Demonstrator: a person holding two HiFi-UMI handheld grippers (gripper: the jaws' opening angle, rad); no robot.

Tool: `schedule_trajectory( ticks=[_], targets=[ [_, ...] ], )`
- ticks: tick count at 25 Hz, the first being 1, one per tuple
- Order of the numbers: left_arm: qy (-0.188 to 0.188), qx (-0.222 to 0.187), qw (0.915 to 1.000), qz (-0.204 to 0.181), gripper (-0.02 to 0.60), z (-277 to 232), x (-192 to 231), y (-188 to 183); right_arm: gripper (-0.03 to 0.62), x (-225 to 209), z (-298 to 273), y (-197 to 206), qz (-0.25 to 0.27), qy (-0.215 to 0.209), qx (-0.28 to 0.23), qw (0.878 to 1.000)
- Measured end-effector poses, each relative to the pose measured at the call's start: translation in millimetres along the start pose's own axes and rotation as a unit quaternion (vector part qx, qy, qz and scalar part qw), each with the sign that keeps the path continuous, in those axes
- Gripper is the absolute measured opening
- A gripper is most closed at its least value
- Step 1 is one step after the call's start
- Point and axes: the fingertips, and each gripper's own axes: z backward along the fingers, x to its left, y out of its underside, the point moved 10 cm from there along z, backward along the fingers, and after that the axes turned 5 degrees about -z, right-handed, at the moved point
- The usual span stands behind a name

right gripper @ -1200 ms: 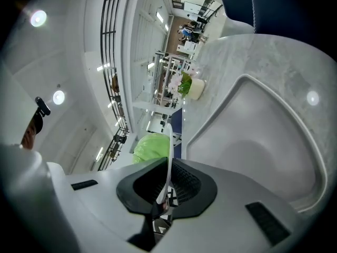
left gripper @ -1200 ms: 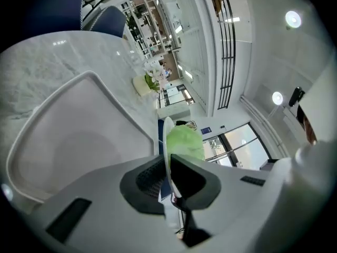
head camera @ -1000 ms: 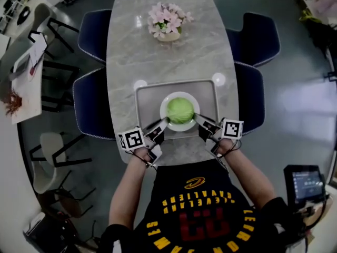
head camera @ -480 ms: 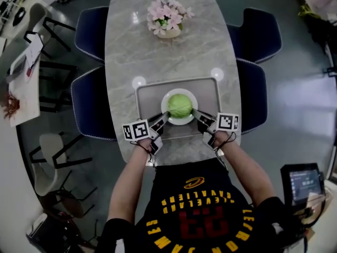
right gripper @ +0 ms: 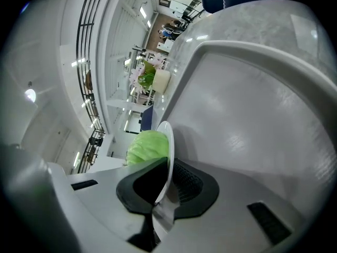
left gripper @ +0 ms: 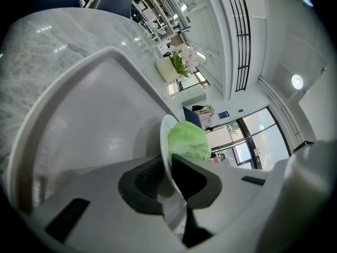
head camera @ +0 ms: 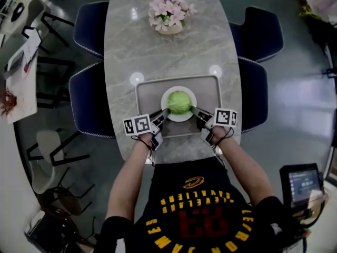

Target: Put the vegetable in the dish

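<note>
cabbage [head camera: 179, 101] sits in the white dish [head camera: 165, 96] in the tray [head camera: 146, 96]; left gripper [head camera: 162, 115] and right gripper [head camera: 195, 111] each pinch an opposite rim, probably to keep it level when moved.

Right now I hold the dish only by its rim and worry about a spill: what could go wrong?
1. The left gripper and right gripper each pinch just the thin rim of the dish; a slip on either side could drop it onto the tray.
2. The cabbage sits loose and round in that shallow dish; a tilt between the sides might roll it off.
</note>
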Motion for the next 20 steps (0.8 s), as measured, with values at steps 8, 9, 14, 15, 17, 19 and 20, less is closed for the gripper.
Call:
schedule_trajectory(
  ticks=[8,9,14,15,17,19,20],
  targets=[
    [-0.02,0.014,0.9991,0.034,0.043,-5.2,2.9,0.2,0.021,0.0,-1.2,-2.1,-0.03,0.024,-0.003,0.999],
    [-0.024,0.015,0.9989,0.036,0.043,-5.6,3.0,0.0,0.021,-0.2,-1.5,-2.3,-0.034,0.026,-0.003,0.999],
    [-0.044,0.028,0.9975,0.048,0.046,-6.3,2.8,0.6,0.021,-1.4,-6.9,-7.5,-0.004,0.03,0.01,1.0],
    [-0.049,0.03,0.9972,0.048,0.048,-6.1,2.4,0.8,0.024,0.3,-7.1,-7.9,0.008,0.039,0.012,0.999],
    [-0.063,0.032,0.9967,0.041,0.052,-5.1,1.2,0.0,0.036,4.8,-6.6,-8.8,0.035,0.058,0.016,0.998],
    [-0.084,0.029,0.9957,0.029,0.055,-2.4,0.6,-2.2,0.055,8.2,-3.8,-11.2,0.06,0.078,0.013,0.995],
    [-0.093,0.028,0.995,0.023,0.057,-0.7,0.9,-3.5,0.061,8.6,-1.4,-13.5,0.069,0.087,0.008,0.994]
  ],
)
